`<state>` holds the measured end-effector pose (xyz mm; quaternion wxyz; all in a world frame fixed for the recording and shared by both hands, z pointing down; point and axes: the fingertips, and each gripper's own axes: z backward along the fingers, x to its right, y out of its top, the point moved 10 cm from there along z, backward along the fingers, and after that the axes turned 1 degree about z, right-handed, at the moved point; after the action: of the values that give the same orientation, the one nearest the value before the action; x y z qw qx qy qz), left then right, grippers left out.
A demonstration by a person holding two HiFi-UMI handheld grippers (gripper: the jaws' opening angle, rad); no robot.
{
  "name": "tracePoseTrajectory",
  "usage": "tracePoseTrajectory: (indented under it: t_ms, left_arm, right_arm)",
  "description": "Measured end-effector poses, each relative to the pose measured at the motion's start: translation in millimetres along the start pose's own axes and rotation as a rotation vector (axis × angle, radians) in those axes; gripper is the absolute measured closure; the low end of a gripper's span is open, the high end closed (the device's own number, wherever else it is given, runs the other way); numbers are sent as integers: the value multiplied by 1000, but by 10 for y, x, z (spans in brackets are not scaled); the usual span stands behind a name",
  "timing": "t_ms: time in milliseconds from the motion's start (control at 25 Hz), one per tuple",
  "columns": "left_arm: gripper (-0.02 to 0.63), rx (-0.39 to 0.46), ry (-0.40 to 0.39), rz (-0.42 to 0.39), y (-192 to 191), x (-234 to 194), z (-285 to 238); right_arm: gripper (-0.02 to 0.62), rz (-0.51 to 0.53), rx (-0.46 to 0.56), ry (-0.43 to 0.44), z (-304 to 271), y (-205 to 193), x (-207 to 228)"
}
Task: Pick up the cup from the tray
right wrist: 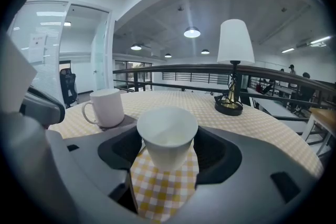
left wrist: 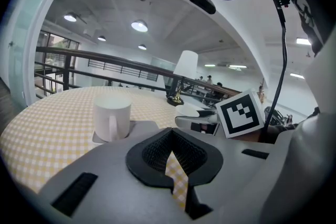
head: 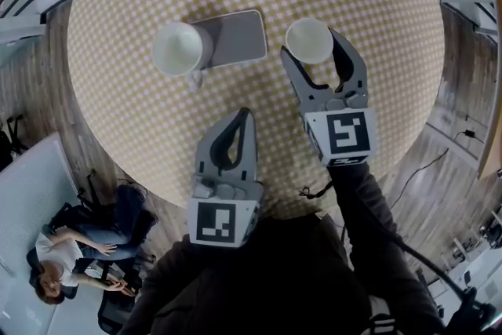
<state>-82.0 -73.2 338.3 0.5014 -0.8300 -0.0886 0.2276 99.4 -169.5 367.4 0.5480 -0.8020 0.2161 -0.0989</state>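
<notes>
A white paper cup (head: 308, 40) sits between the jaws of my right gripper (head: 310, 44), which is shut on it to the right of the grey tray (head: 239, 35). In the right gripper view the cup (right wrist: 167, 136) hangs over the checked cloth, gripped by both jaws of the right gripper (right wrist: 167, 150). A white mug (head: 179, 49) with a handle stands on the tray's left end, also seen as the mug (right wrist: 106, 107) and the mug (left wrist: 112, 118). My left gripper (head: 246, 114) is shut and empty, nearer the table's front edge, pointing toward the tray (left wrist: 143, 126).
The round table (head: 125, 114) has a yellow checked cloth. A lamp (right wrist: 234, 65) with a white shade stands at its far side. Beyond the table's edge a railing (right wrist: 173, 72) runs round. A person (head: 70, 255) sits below at the left.
</notes>
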Motion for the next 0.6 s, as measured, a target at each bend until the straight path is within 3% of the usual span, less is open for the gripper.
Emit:
tracePoseTrajectory:
  t_ms: [280, 600]
  left_arm:
    - [601, -26, 6, 1, -20, 14, -69]
    - [601, -41, 12, 9, -84, -18, -64]
  right_arm:
    - [284, -23, -59, 7, -25, -148, 31]
    - [284, -27, -55, 15, -40, -218, 5]
